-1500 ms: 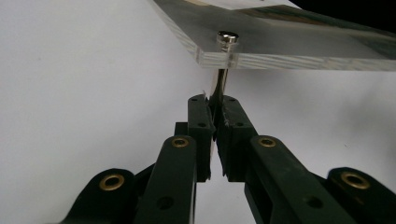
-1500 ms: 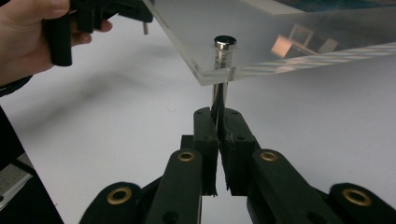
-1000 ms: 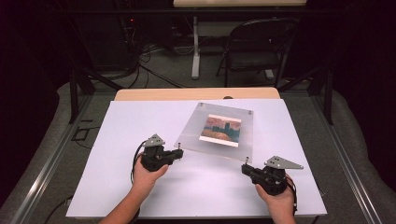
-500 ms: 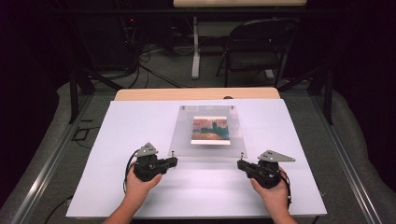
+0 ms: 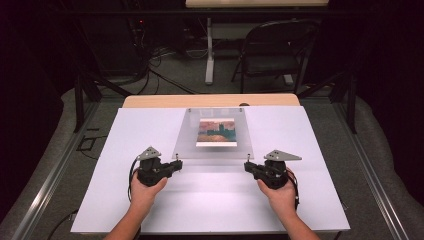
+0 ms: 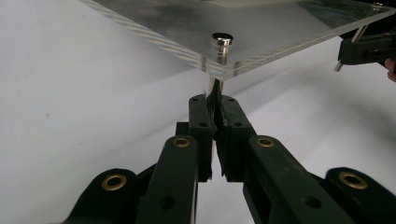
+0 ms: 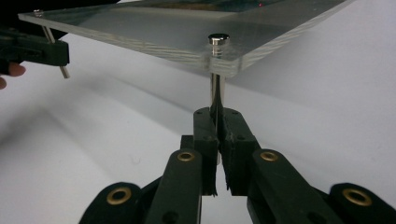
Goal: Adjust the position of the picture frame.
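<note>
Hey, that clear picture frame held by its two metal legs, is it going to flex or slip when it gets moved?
The picture frame looks like thick clear plastic with straight edges, so it is probably stiff. The left gripper and right gripper each pinch only a thin, shiny leg, so it could swivel or slip. Corners may chip if dropped.

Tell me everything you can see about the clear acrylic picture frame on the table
The acrylic picture frame is a clear, thick two-layer panel with polished edges, sandwiching a small landscape print in orange and teal tones. Metal standoff pins run through its corners. Its near edge is lifted off the white table. The left hand-held gripper and right hand-held gripper are each shut on a near-corner pin below the panel.
</note>
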Demonstrator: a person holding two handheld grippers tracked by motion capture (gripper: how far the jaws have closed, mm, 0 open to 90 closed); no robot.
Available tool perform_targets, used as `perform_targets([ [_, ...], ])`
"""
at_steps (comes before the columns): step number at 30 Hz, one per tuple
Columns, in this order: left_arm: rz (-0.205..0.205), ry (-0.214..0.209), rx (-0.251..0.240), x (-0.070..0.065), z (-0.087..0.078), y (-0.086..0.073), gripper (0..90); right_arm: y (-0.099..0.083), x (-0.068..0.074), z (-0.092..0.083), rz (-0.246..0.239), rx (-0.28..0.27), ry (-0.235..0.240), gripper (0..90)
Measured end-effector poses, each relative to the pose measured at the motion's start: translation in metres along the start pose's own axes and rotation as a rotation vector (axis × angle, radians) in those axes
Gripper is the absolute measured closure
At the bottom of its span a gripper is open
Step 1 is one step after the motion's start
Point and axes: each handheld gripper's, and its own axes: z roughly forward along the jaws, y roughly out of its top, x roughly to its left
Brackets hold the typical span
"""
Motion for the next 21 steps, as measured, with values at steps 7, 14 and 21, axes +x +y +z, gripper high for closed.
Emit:
perform_targets([
  [7, -0.020, 0.008, -0.011, 0.005, 0.005, 0.005, 85.5, 0.007, -0.006, 0.007, 0.019, -0.015, -0.015, 85.3],
  [14, 0.005, 0.020, 0.019, 0.005, 0.013, -0.005, 85.4, -0.004, -0.010, 0.013, 0.033, -0.010, -0.028, 84.7],
  [21, 0.012, 0.030, 0.042, 0.006, 0.017, -0.011, 85.2, -0.012, -0.008, 0.017, 0.019, 0.013, -0.046, 84.8],
])
